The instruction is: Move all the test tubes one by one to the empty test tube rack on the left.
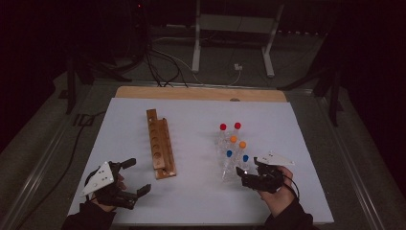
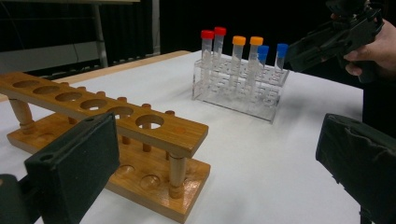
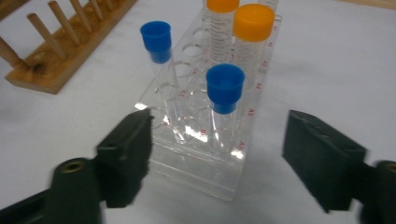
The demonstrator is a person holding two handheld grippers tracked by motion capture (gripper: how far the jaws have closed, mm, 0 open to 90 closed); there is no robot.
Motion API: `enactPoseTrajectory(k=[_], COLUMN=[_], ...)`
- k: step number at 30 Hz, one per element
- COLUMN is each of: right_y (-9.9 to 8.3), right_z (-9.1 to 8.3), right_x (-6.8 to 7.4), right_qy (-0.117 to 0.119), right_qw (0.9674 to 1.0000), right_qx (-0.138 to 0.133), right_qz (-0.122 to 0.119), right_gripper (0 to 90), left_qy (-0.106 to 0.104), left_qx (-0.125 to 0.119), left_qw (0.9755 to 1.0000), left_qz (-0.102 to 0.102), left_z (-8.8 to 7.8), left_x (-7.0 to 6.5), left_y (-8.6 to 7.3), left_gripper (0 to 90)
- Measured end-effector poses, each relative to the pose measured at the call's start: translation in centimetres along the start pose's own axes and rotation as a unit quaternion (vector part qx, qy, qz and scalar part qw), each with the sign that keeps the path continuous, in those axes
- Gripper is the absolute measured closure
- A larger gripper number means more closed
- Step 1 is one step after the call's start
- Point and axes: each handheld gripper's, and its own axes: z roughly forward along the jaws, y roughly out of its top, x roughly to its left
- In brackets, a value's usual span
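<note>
A long wooden tube rack (image 1: 160, 148) with empty holes lies left of centre on the white table. To its right a clear plastic rack (image 1: 229, 165) holds several capped tubes: two red (image 1: 223, 127), two orange (image 1: 233, 139), two blue (image 1: 229, 154). My left gripper (image 1: 138, 176) stands open near the wooden rack's (image 2: 159, 135) near end, with nothing between its jaws. My right gripper (image 1: 249, 171) is open just in front of the clear rack (image 3: 201, 154). Its jaws stand either side of the nearest blue-capped tube (image 3: 224, 88) without touching it.
The white sheet (image 1: 201, 201) covers a wooden tabletop (image 1: 201, 93) whose far edge shows. Cables and a white stand's legs (image 1: 196, 52) lie on the dark floor beyond. In the left gripper view, the right gripper (image 2: 327, 42) hovers beside the blue tubes.
</note>
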Motion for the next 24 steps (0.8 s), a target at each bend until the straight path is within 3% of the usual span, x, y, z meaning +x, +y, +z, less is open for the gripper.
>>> enactPoseTrajectory(k=[10, 24], right_y=[0.39, 0.69], right_z=[0.34, 0.94], right_x=[0.02, 0.22], right_qy=[-0.006, -0.009], right_qw=[0.9997, 0.9993], right_qx=[0.022, 0.034], right_qz=[-0.003, -0.012], right_gripper=[56.5, 72.8], left_qy=[-0.001, -0.003], left_qx=[-0.001, 0.0], left_qw=[1.0, 1.0], left_qz=[0.0, 0.002], left_z=[-0.03, -0.08], left_x=[-0.02, -0.05], left_y=[0.0, 0.01], left_gripper=[0.5, 0.5])
